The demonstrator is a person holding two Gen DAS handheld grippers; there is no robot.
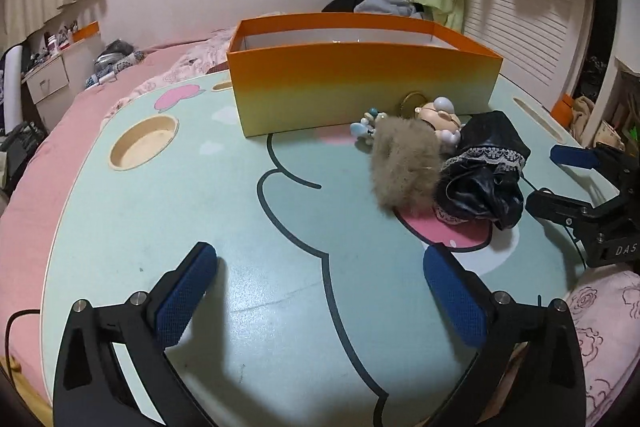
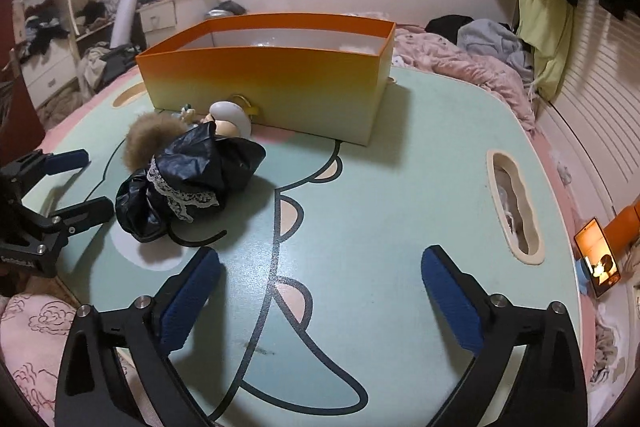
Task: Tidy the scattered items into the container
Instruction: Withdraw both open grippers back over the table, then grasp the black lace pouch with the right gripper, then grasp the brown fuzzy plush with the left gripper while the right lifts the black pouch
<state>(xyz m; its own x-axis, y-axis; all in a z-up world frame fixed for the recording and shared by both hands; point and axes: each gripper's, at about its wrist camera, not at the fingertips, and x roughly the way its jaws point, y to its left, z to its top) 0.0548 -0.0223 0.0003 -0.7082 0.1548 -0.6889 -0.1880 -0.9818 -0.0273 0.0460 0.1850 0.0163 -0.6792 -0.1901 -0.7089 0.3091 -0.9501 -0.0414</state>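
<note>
The scattered items lie in one tight cluster on the table (image 1: 160,219), just in front of the near wall of the orange box (image 1: 360,95): a black glossy garment with white lace trim (image 1: 484,179), a tan fur piece (image 1: 404,167) touching its side, and a small big-headed figure (image 1: 436,119) with a gold ring, lying right against the foot of the box. No earlier picture is given to compare. The left tool (image 1: 320,291) stands with its jaws spread wide and nothing between them, only bare table; the cluster lies ahead of it and off to its right. The right tool (image 2: 320,291) is likewise wide open and empty, with the black garment (image 2: 188,179) ahead and to its left, the fur piece (image 2: 156,137) and the figure (image 2: 228,119) beyond it toward the box (image 2: 264,83). So the pile sits between the two tools, and each shows at the edge of the other's view. The right tool appears the nearer: the garment's near edge and its thin black band (image 2: 200,241) lie close beside its left finger (image 2: 192,299). The garment runs lengthwise from near the tool toward the box, so a reach forward and to the left should take it, then a lift over the near wall.
</note>
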